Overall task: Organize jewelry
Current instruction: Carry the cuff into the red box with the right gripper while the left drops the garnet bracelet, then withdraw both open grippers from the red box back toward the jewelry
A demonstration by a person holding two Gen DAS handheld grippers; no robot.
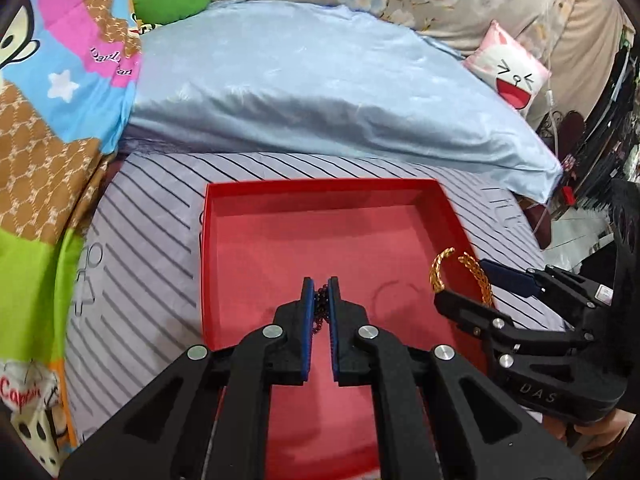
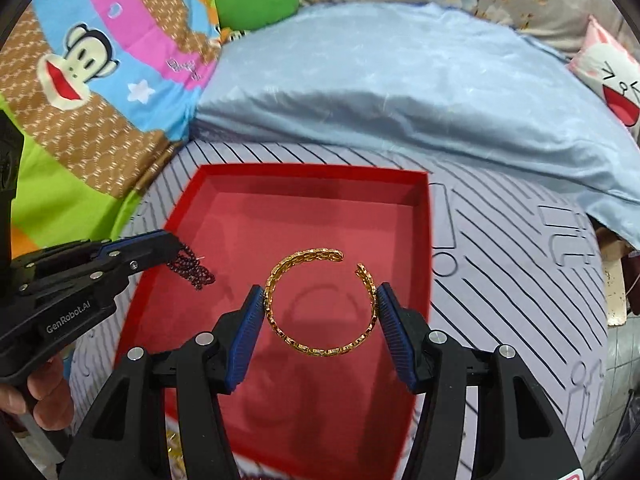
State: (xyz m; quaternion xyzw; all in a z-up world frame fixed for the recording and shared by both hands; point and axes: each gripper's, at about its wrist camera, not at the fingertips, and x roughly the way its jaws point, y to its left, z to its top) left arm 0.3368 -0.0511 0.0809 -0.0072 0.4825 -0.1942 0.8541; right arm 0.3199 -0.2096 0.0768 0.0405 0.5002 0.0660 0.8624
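Note:
A shallow red box (image 1: 320, 196) (image 2: 304, 174) lies open on the striped bed sheet. My left gripper (image 1: 321, 284) (image 2: 176, 246) hangs over the box's near half, shut on a dark red bead bracelet (image 1: 322, 308) (image 2: 192, 270) that dangles from its pads. My right gripper (image 2: 322, 294) (image 1: 466, 278) is over the box's right side, shut on a gold braided open bangle (image 2: 320, 304) (image 1: 460, 276), with both blue pads pressing its outer edges. The bangle's gap points away from me.
A light blue pillow (image 1: 320, 92) (image 2: 420, 88) lies behind the box. A colourful cartoon blanket (image 1: 52, 112) (image 2: 100, 80) rises on the left. A small pink-and-white cushion (image 1: 508, 72) sits at the right, near the bed's edge. A hand (image 2: 44, 392) holds the left gripper's handle.

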